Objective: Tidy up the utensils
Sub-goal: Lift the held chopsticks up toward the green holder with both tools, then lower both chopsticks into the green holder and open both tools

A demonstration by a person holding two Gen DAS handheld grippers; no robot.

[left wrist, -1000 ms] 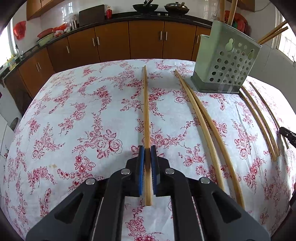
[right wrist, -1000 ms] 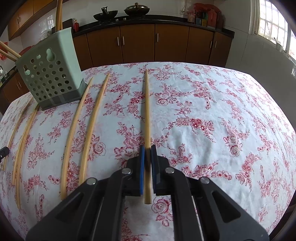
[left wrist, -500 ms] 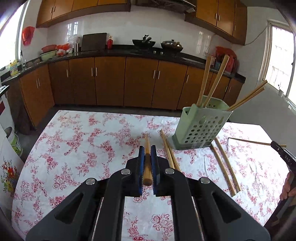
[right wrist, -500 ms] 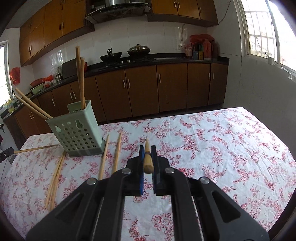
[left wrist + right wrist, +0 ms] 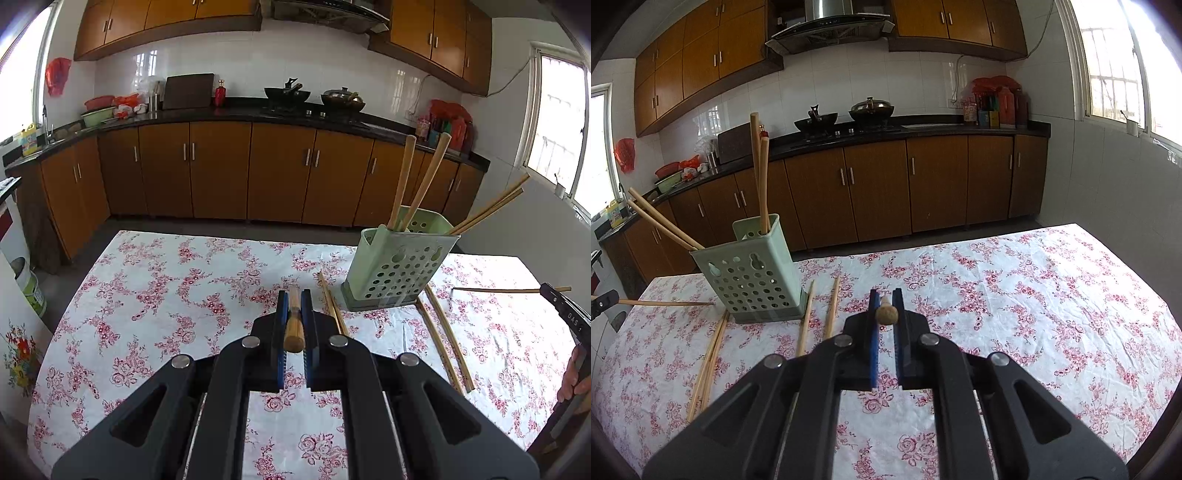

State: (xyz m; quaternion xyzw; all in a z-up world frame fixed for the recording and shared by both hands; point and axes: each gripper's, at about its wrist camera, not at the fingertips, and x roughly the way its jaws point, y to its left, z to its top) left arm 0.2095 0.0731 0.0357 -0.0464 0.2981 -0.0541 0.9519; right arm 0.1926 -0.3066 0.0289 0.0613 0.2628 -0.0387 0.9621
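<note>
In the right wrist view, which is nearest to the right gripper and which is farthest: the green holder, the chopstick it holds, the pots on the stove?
1. The chopstick, clamped between the right gripper's fingers.
2. The green holder, on the table to the left.
3. The pots, on the stove at the back wall.

"DAS" printed on right gripper (image 5: pixel 570 314) arm; rest unreadable.

A table covered with a white cloth printed with red roses (image 5: pixel 177 280) carries a pale green perforated plastic utensil holder (image 5: pixel 397 271) at two o'clock, with loose bamboo chopsticks (image 5: pixel 441 343) lying flat beside its base.
</note>
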